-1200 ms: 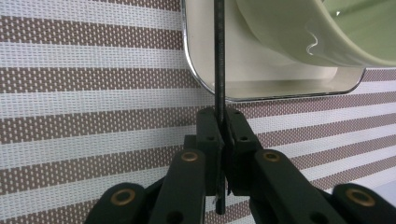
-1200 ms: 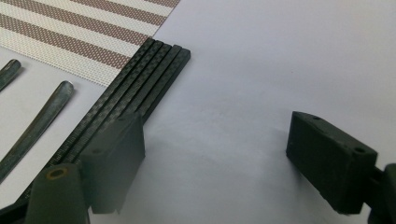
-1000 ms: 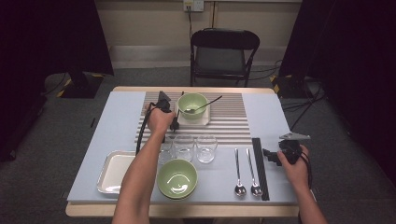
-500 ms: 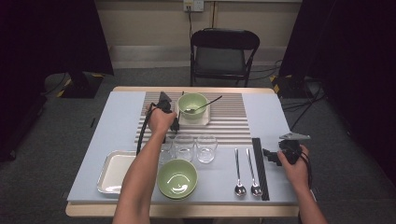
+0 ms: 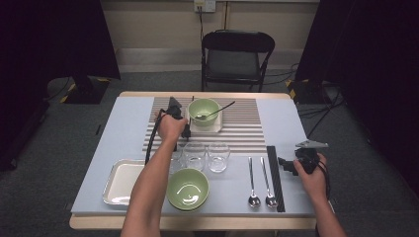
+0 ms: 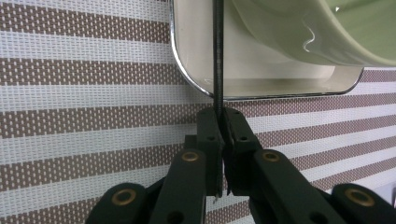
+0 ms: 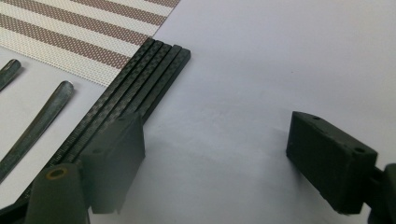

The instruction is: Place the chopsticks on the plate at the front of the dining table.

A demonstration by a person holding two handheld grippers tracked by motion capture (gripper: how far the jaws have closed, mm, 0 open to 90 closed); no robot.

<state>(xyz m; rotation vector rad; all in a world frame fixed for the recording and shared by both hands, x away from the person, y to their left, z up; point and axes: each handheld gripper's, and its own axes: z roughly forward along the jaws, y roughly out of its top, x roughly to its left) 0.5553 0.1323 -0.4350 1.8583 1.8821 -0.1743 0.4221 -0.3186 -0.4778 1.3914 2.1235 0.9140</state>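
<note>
Near edge of desk [image 5: 99,148]: a green bowl [image 5: 188,188] and a white tray [image 5: 121,181] sit left of two spoons [image 5: 260,180], with black chopsticks [image 5: 274,177] lying just beside the right gripper [image 5: 286,165], its jaws spread wide over bare desk and holding nothing. Mid-desk, two glasses [image 5: 207,156] stand side by side. Farther off, on the striped mat [image 5: 247,129], the left gripper [image 6: 220,126] is clamped tight on a thin black chopstick [image 6: 217,56] that runs along the edge of the small white tray [image 6: 261,74] carrying a second green bowl [image 5: 203,111].
</note>
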